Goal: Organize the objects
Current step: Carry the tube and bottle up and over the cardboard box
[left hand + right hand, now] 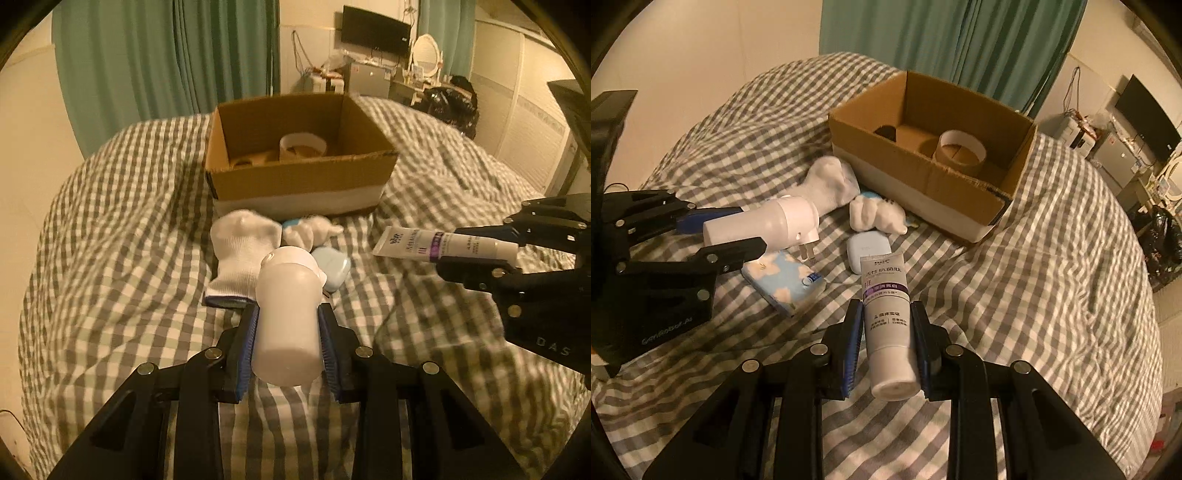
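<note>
Clamped across its body in the left gripper: a white plug-in device, hard plastic, likely light, smooth and somewhat slippery, raised over the near part of the bed with its two prongs visible in the right wrist view pointing away from the gripper. Best held where it is now, across the broad rigid middle, well clear of the prongs and the cap seam. Pinched in the right gripper near its cap end: a toothpaste tube, soft-walled, likely to dent or ooze under a hard squeeze, stiffest close to the cap and shoulder, floppy toward the crimped end that points forward. Lying on the checked cover beyond both: a white sock and a bunched white cloth, limp, easy to pinch anywhere but apt to trail; a small pale-blue case, hard and rounded, probably needing a grip across its short sides; a blue floral tissue pack to the left, squashy, safest taken across its width. Farther off, just behind the sock: an open cardboard box, a tape roll already inside with a smaller roll beside it, most of the floor bare, seemingly the place for both held items. Little risk in a low drop from either gripper, though the prongs could snag on the box rim.
</note>
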The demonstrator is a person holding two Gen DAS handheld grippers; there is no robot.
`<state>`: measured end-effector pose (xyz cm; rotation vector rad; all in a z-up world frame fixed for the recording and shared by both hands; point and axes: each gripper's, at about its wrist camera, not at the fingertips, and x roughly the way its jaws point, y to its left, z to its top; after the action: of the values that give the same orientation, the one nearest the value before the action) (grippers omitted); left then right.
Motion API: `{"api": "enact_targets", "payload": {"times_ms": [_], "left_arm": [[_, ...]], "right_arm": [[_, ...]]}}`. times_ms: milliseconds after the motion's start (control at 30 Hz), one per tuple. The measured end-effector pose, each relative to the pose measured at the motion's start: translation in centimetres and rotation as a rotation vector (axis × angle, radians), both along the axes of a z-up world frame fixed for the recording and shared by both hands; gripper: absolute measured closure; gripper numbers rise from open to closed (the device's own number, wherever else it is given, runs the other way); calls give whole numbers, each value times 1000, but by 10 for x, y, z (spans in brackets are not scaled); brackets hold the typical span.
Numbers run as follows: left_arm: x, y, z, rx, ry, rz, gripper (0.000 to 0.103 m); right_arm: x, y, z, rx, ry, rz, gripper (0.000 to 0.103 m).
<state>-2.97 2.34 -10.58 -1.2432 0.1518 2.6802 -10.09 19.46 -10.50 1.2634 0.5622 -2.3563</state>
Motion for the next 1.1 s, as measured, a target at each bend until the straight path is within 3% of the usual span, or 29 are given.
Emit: {"api": "enact_targets", "payload": {"times_ms": [633, 867, 1100], "left_arm": [[6, -5, 93, 9, 185, 18, 71], [-15, -2, 127, 6, 248, 14, 71], [-52, 2, 143, -6, 272, 18, 71]], "right_arm": [[31, -9, 85, -24, 172, -3, 78], [17, -12, 122, -75, 240, -9, 78], [-18, -9, 146, -161, 274, -44, 78]]}}
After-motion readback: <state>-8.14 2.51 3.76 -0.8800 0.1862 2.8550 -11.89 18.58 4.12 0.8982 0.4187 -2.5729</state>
